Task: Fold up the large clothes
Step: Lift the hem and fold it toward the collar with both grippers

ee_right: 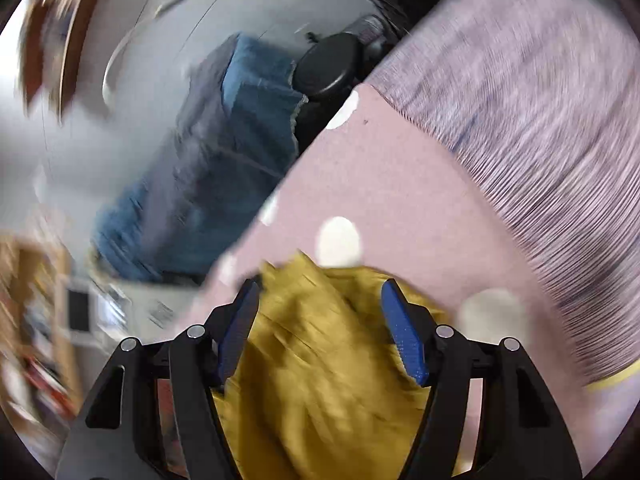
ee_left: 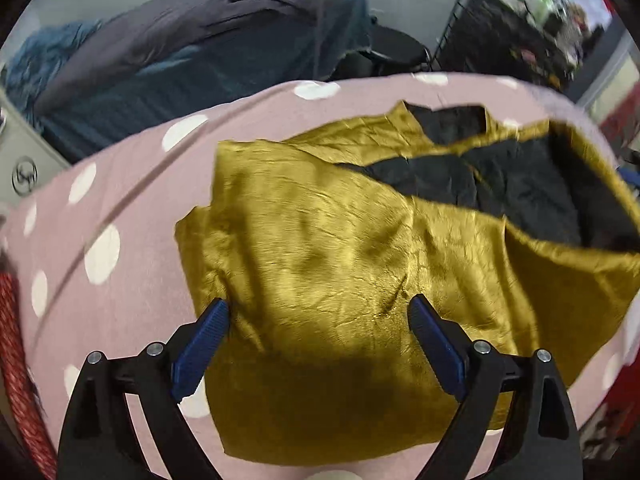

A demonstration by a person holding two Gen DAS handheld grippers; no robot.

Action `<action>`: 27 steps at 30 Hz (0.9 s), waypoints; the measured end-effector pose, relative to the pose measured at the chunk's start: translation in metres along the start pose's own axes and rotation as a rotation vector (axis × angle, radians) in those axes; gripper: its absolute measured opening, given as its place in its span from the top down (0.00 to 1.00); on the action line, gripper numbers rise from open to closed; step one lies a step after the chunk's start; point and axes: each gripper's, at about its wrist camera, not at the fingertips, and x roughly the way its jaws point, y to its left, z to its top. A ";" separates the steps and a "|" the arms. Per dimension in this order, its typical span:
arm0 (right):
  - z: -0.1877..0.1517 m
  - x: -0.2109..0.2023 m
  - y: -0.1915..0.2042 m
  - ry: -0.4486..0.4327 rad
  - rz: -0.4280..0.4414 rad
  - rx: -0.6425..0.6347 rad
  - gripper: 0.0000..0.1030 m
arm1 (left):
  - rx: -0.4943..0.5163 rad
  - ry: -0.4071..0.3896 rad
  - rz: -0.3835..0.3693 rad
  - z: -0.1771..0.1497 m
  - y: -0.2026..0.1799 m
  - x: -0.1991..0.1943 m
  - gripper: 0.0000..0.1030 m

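Left wrist view: your left gripper (ee_left: 318, 312) points down over the garment (ee_left: 320, 280), a gold satin piece with a black lining (ee_left: 500, 184), lying on the pink dotted sheet (ee_left: 120, 184). Its jaws stand wide apart, the blue pads (ee_left: 204, 340) clear of the cloth, so nothing is held. One gold panel is laid across the body, while the far part lies open and shows the lining; you can judge that a first fold is down and the rest is still to be folded. Right wrist view, blurred: your right gripper (ee_right: 320, 320) hangs over a bunched edge of the garment (ee_right: 320, 380) on the same sheet (ee_right: 380, 184). Its jaws are parted with cloth lying between the pads (ee_right: 402, 336), which do not appear to press it. A grey striped fabric (ee_right: 540, 120) lies beyond.
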 end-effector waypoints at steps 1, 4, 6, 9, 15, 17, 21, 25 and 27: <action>-0.008 -0.001 0.005 0.015 -0.018 -0.051 0.38 | 0.008 0.010 0.007 0.000 -0.001 0.006 0.15; -0.047 0.007 0.014 0.100 -0.078 -0.207 0.38 | -0.006 0.036 0.015 -0.001 0.001 0.017 0.31; -0.077 0.021 0.016 0.159 -0.121 -0.281 0.38 | -0.021 0.048 0.019 0.000 0.004 0.019 0.44; -0.104 0.036 0.022 0.175 -0.171 -0.345 0.49 | -0.028 0.043 0.026 0.004 0.005 0.015 0.65; -0.117 0.042 0.054 0.140 -0.291 -0.464 0.92 | -0.080 -0.053 0.037 0.017 0.023 -0.021 0.90; -0.116 0.030 0.057 0.095 -0.296 -0.484 0.94 | -0.131 -0.093 0.043 0.023 0.038 -0.034 0.91; -0.103 -0.003 0.042 -0.023 -0.315 -0.403 0.95 | -0.206 -0.139 0.066 0.041 0.064 -0.043 0.91; -0.083 -0.021 0.019 -0.078 -0.309 -0.270 0.95 | -0.328 -0.107 0.011 0.067 0.086 -0.027 0.88; -0.076 -0.011 0.006 -0.053 -0.305 -0.189 0.95 | -0.341 -0.084 0.008 0.075 0.086 -0.012 0.86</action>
